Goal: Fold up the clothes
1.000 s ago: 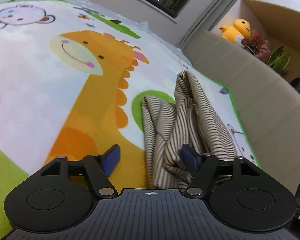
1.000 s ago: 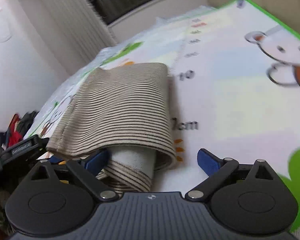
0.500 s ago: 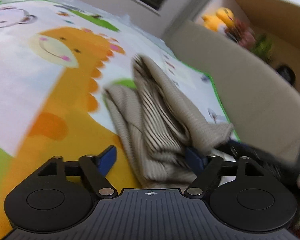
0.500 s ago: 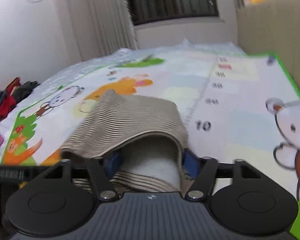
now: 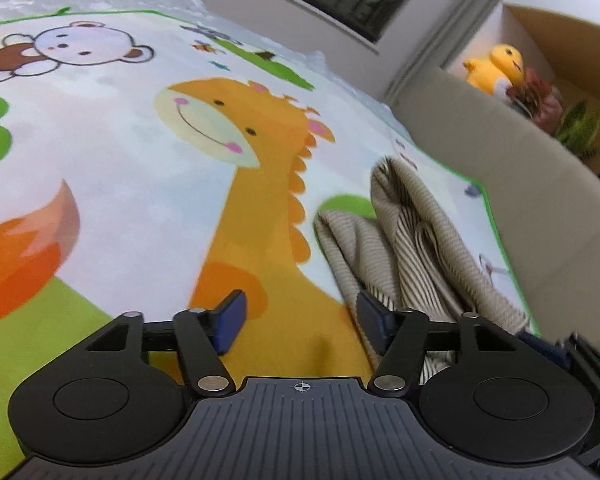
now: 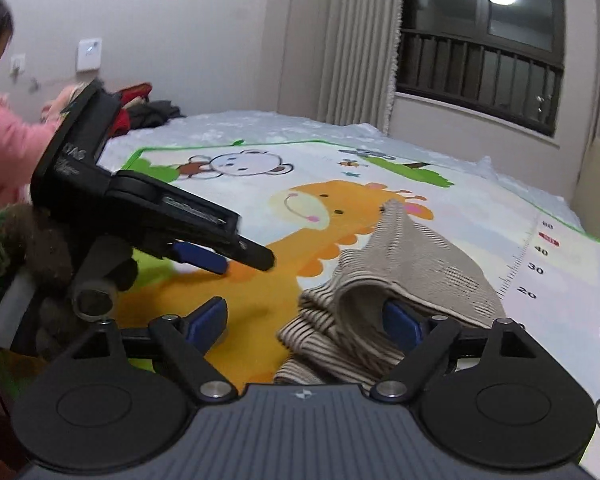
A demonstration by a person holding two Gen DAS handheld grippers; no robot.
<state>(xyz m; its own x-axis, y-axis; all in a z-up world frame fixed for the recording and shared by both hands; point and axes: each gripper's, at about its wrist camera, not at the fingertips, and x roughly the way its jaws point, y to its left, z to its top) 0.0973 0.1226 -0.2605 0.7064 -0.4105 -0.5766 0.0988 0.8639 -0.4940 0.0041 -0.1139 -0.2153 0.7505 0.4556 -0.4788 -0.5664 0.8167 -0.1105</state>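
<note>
Open mat (image 5: 148, 184) left — striped garment (image 5: 416, 248) right

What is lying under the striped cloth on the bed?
The striped cloth lies on the cartoon mat, partly over the printed giraffe. What the mat shows beneath the cloth is hidden.

The play mat (image 5: 148, 168) is pale white-blue with a bright green border, printed with an orange giraffe (image 5: 260, 184) that has a cream muzzle, pink cheeks and darker orange spots. A white-faced brown monkey (image 5: 76, 46) sits toward its far edge, an orange fox tail (image 5: 32, 240) and green patches at its near left edge, and a red and dark number scale (image 6: 540, 256) runs along its right side. The garment (image 5: 416, 248) is beige with fine dark brown stripes. Both claws, left claw (image 5: 300, 322) and right claw (image 6: 304, 324), are black with blue pads. Beyond the mat's far right corner sits a yellow plush toy (image 5: 496, 66) with an orange beak. The curtain (image 6: 356, 40) is cream, the sleeve (image 6: 4, 140) pink.
</note>
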